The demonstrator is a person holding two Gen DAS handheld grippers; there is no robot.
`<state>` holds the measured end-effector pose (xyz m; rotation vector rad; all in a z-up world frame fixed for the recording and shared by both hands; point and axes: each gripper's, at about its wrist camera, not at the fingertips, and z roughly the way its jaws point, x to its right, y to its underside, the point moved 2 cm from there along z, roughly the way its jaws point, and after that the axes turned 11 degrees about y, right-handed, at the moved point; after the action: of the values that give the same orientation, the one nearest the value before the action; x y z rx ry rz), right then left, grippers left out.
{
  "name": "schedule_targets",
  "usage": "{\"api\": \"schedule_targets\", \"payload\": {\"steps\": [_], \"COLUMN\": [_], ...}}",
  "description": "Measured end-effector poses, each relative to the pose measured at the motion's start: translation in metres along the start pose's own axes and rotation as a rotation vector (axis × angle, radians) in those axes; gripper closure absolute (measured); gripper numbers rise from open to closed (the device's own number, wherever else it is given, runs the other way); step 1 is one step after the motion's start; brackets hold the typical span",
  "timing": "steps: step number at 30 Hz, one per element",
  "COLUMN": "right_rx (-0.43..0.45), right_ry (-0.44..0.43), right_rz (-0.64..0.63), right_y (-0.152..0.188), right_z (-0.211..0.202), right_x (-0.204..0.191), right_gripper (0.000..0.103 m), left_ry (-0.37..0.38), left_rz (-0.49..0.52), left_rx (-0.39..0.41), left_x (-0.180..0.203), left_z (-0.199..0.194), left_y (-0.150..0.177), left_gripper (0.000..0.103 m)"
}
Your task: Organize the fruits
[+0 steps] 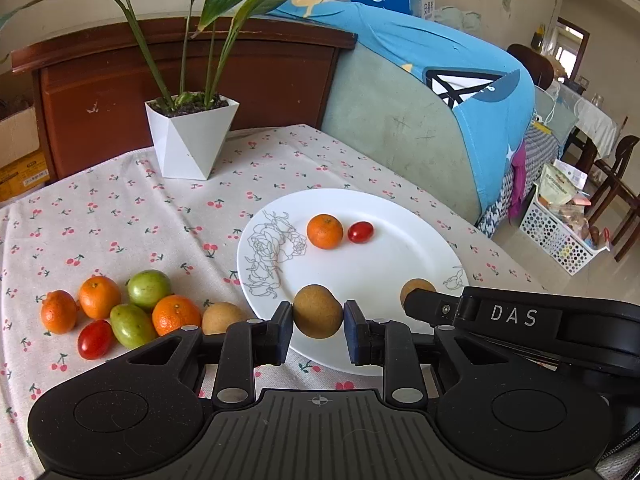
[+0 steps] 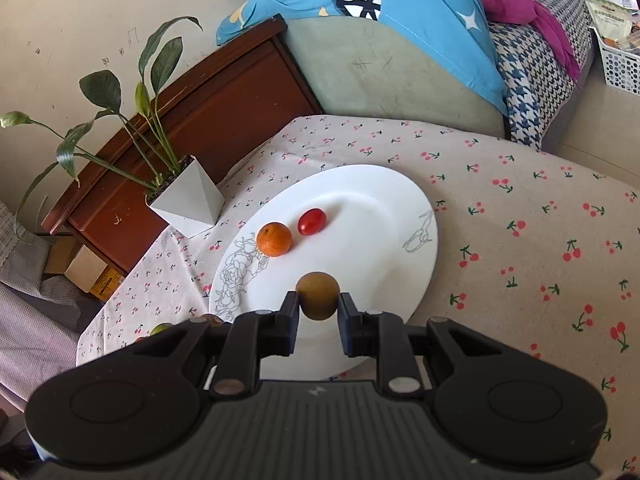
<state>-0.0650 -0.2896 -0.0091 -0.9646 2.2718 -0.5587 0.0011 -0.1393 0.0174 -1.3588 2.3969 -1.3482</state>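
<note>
1. Brown fruit [image 1: 318, 312]: a small round fruit with a matt, rough skin. It sits between the pads of the left tongs [image 1: 319, 314], which are closed on it at its widest part. It is over the near edge of the plate [image 1: 380, 264]. Whether it rests on the plate or hangs just above it cannot be told.
2. Second brown fruit [image 2: 319, 295]: same kind and size. The right tongs [image 2: 319, 302] appear closed on it, with a pad touching each side, over the near half of the plate.
3. Handling, as a judgement: both fruits are probably light with a thin, brittle shell. The rough skin should give good friction, but the round shape can roll out of a loose grip.
   - Hold across the middle, with the pads on opposite sides.
   - Use only light pressure, since a hard squeeze may crack the shell.
   - Once released on the smooth plate, a fruit may roll.
4. Ahead of both tongs, a mandarin [image 1: 325, 231] and a cherry tomato [image 1: 361, 232] lie just beside each other on the plate.
5. Left of the left tongs, a pile of loose fruit [image 1: 132, 308] waits on the worktop [image 1: 120, 208]: mandarins, green and red tomatoes and one more brown fruit.
6. Far ahead and to the left stands a potted plant [image 1: 192, 140], well apart from the plate.
</note>
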Motion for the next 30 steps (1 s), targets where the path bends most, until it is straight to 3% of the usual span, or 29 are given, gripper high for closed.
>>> {"api": "schedule_targets", "payload": {"steps": [7, 15, 20, 30], "right_rx": [0.010, 0.014, 0.016, 0.015], "right_ry": [0.005, -0.004, -0.027, -0.127], "right_rz": [0.018, -0.003, -0.034, -0.146], "right_y": [-0.002, 0.000, 0.002, 0.013], "right_z": [-0.001, -0.002, -0.003, -0.007], "right_x": [0.003, -0.002, -0.008, -0.035], "right_gripper": [0.079, 0.079, 0.078, 0.077], "left_ry": [0.021, 0.002, -0.029, -0.108], "left_rz": [0.003, -0.021, -0.044, -0.122], "left_rx": [-0.004, 0.017, 0.028, 0.066], "left_x": [0.005, -0.003, -0.015, -0.053], "left_z": [0.004, -0.007, -0.017, -0.048], "left_y": [0.000, -0.004, -0.007, -0.013], "left_gripper": [0.076, 0.064, 0.057, 0.056]}}
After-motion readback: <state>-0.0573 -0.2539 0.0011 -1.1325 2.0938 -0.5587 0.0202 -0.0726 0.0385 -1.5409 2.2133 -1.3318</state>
